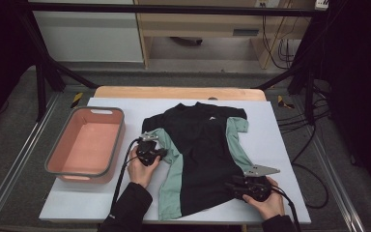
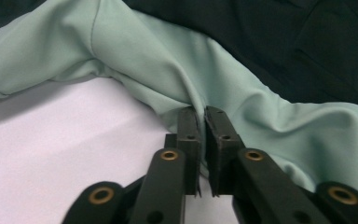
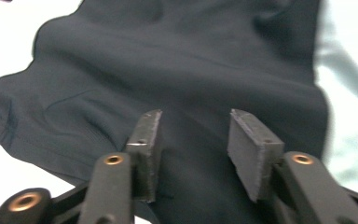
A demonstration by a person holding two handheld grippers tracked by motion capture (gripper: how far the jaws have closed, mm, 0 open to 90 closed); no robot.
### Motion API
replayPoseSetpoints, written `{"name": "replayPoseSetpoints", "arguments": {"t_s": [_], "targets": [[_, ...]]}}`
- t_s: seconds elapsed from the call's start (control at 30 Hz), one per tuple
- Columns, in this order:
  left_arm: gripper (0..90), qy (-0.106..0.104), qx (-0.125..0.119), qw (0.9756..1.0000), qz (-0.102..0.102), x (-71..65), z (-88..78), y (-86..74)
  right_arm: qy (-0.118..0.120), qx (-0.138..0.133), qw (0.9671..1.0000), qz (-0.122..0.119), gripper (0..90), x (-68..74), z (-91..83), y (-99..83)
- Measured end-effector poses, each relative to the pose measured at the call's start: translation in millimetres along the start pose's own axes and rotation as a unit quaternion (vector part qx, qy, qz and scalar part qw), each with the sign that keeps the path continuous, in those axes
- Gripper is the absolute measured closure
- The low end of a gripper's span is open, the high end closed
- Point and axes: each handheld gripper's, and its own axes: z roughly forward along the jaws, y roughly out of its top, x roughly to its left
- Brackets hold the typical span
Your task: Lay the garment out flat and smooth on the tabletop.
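Observation:
A black T-shirt with pale green side panels and sleeves lies flat on the white table cover. My left gripper is at the shirt's left side, by the green panel. In the left gripper view its jaws are shut, with a fold of the green fabric pinched at the tips. My right gripper is at the shirt's lower right hem. In the right gripper view it stands open, and the black fabric lies under and between its pads without being pressed.
A pink bin with a grey rim stands at the left of the white cover. A wooden table edge runs behind. Cables hang off the table's right side. A person's hands and dark sleeves come in from the bottom.

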Motion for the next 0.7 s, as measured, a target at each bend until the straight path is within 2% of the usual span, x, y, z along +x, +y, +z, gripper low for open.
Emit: {"name": "replayPoseSetpoints", "arguments": {"t_s": [0.1, 0.2, 0.27, 0.33, 0.37, 0.4, 0.43, 0.5, 0.53, 0.6, 0.7], "targets": [[86.5, 0.017, 0.003, 0.9997, 0.018, 5.3, -7.5, 8.8, 0.004, 0.009, 0.9999, -0.013, 68.0, 6.4, 6.7, 1.8], [86.5, 0.041, -0.004, 0.9989, 0.022, 16.4, -15.5, 22.1, 0.016, 0.017, 0.9990, -0.039, 88.2, 11.9, 10.9, 3.6], [86.4, 0.053, 0.001, 0.9982, 0.027, 24.3, -16.0, 29.6, 0.031, 0.026, 0.9980, -0.049, 90.0, 16.7, 12.5, 5.9], [85.8, 0.052, 0.004, 0.9981, 0.032, 30.1, -12.8, 32.3, 0.071, 0.023, 0.9964, -0.042, 90.0, 23.8, 14.6, 8.5], [84.3, 0.054, 0.002, 0.9982, 0.026, 31.0, -11.6, 31.7, 0.082, 0.020, 0.9956, -0.041, 90.0, 27.3, 16.0, 10.1], [80.5, 0.054, 0.001, 0.9982, 0.028, 30.8, -11.0, 30.3, 0.082, 0.019, 0.9955, -0.042, 90.0, 30.4, 16.9, 11.9], [73.6, 0.048, -0.003, 0.9985, 0.025, 29.5, -11.4, 27.6, 0.078, 0.018, 0.9958, -0.045, 89.0, 31.6, 17.0, 13.6], [61.2, 0.027, -0.009, 0.9995, 0.011, 25.3, -15.4, 20.6, 0.065, 0.008, 0.9971, -0.039, 78.7, 29.6, 14.5, 16.2], [55.2, 0.024, -0.015, 0.9995, 0.013, 22.0, -17.9, 16.3, 0.055, 0.002, 0.9978, -0.036, 74.6, 26.5, 11.3, 17.1], [42.3, 0.019, -0.012, 0.9996, 0.014, 15.3, -23.6, 8.6, 0.032, -0.010, 0.9992, -0.020, 66.2, 18.7, 2.7, 17.7], [33.8, -0.006, -0.009, 0.9998, 0.018, 5.1, -33.5, -4.4, -0.007, -0.029, 0.9995, -0.014, 57.9, 4.3, -11.3, 15.6]]}}
